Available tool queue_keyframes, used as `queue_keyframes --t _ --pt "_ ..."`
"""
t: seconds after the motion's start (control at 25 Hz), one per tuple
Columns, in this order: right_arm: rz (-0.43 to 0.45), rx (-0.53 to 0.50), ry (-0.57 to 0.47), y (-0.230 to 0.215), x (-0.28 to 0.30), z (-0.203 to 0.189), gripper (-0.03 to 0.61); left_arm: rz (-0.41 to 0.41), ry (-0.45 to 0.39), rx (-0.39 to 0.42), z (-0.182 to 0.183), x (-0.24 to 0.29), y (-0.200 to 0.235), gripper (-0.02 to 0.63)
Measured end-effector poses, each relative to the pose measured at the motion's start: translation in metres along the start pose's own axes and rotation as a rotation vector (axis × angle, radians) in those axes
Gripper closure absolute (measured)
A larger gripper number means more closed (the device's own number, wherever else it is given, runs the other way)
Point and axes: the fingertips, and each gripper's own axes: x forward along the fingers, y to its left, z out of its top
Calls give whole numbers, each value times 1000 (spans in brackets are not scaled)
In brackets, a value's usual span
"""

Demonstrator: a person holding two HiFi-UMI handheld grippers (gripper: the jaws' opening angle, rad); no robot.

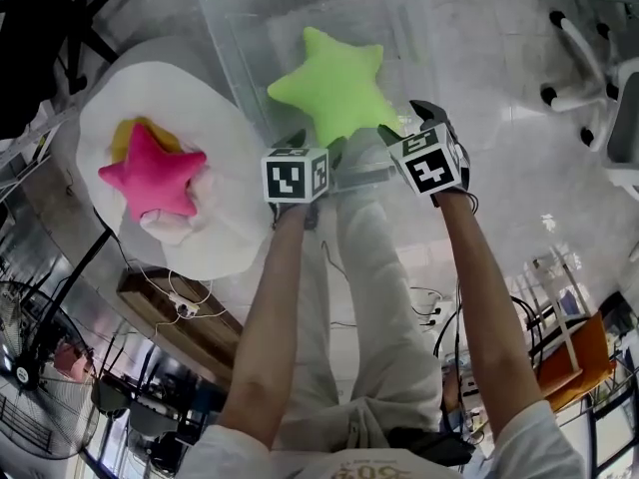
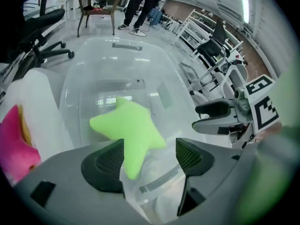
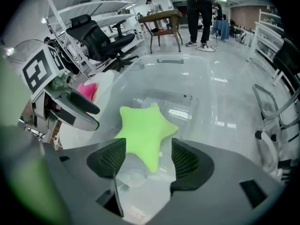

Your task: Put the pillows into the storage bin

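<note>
We looked down on a large clear plastic storage bin [image 1: 236, 60] standing on the pale floor, straight ahead of us on the far side. To its left, just beside it, stood a round white desk [image 1: 205, 103]. A lime-green star-shaped pillow [image 1: 334, 88] lay inside the bin, towards its near end, with one arm pointing at the near wall. On the desk sat a bright pink star-shaped pillow [image 1: 152, 173], lying on top of a yellow pillow [image 1: 125, 136], of which only an edge showed on the far left side. Our left tongs [image 2: 150, 144] hung over the near rim of the bin, pointing steeply down, their jaws apart and pressing on nothing; the green pillow's near arm showed beyond the gap. Our right tongs [image 3: 148, 144] hung just to the right of them, also over the near rim, their jaws likewise spread and holding nothing, with the same pillow beyond.
</note>
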Motion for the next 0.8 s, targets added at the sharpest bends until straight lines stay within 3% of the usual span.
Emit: queue_keyframes --t 0.16,0.36,0.44,0.64,0.8 --pt "11 30 11 3 -6 -18 272 -6 21 53 -7 -5 -6 275" --pt "20 44 -19 9 -10 -21 279 50 -34 126 2 -18 -7 290" --pt "29 45 -35 16 -12 -14 279 57 -53 142 6 -24 -6 290" --pt "53 -24 -100 44 -15 20 278 44 -114 98 11 -39 5 290" --pt "94 -109 -139 88 -17 49 273 76 -170 154 13 -72 29 301"
